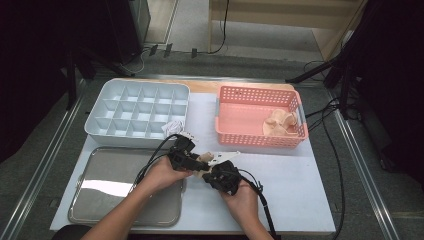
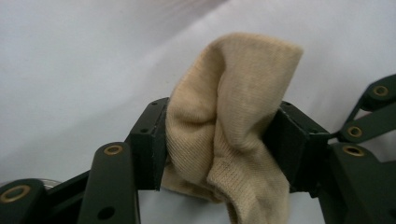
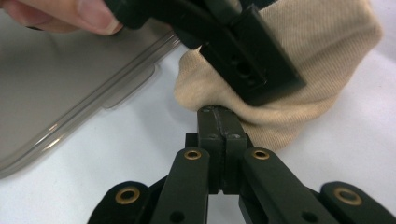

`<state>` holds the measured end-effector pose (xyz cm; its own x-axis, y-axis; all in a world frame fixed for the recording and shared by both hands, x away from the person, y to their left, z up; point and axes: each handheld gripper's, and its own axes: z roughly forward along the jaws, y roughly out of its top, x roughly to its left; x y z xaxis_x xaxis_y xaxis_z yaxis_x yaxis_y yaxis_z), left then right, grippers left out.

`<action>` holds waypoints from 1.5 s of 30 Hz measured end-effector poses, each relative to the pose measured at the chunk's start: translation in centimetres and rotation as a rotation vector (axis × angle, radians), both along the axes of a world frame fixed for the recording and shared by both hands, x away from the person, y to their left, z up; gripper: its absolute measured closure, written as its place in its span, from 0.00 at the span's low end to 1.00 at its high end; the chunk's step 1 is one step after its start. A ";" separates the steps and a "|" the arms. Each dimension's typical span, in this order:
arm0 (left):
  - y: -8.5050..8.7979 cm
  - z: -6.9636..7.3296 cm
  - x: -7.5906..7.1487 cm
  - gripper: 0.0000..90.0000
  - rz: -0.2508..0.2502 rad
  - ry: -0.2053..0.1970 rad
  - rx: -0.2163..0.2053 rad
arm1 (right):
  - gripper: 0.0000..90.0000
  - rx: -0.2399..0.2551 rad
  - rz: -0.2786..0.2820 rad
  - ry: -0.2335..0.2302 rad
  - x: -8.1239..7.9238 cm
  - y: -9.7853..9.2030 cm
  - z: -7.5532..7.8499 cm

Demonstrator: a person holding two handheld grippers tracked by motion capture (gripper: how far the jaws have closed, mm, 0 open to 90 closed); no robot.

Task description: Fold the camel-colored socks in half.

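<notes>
1. While my left gripper (image 2: pixel 215 140) has its jaws apart around the bunched beige sock (image 2: pixel 233 116), pads at its flanks, I judge a firmer squeeze is needed before lifting.
2. My right gripper (image 3: pixel 218 119) is pinched together on the sock's edge; I'd keep that hold steady.
3. The steel tray (image 1: pixel 107 185) lies just beside the left gripper.
4. Beyond both grippers stand the white divided box (image 1: pixel 107 100) and the pink basket (image 1: pixel 235 117); its near wall could catch the sock.
</notes>
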<state>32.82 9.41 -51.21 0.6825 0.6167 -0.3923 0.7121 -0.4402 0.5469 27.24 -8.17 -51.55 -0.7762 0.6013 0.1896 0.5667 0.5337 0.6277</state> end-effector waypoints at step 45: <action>2.1 3.0 0.2 0.80 0.038 -0.007 -0.087 | 0.84 0.020 -0.005 0.067 1.3 -1.9 0.6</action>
<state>33.05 11.54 -48.22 0.6624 0.6059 -0.4406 0.7232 -0.3639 0.5869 28.51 -10.12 -50.94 -0.7583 0.6010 0.2526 0.6104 0.5184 0.5989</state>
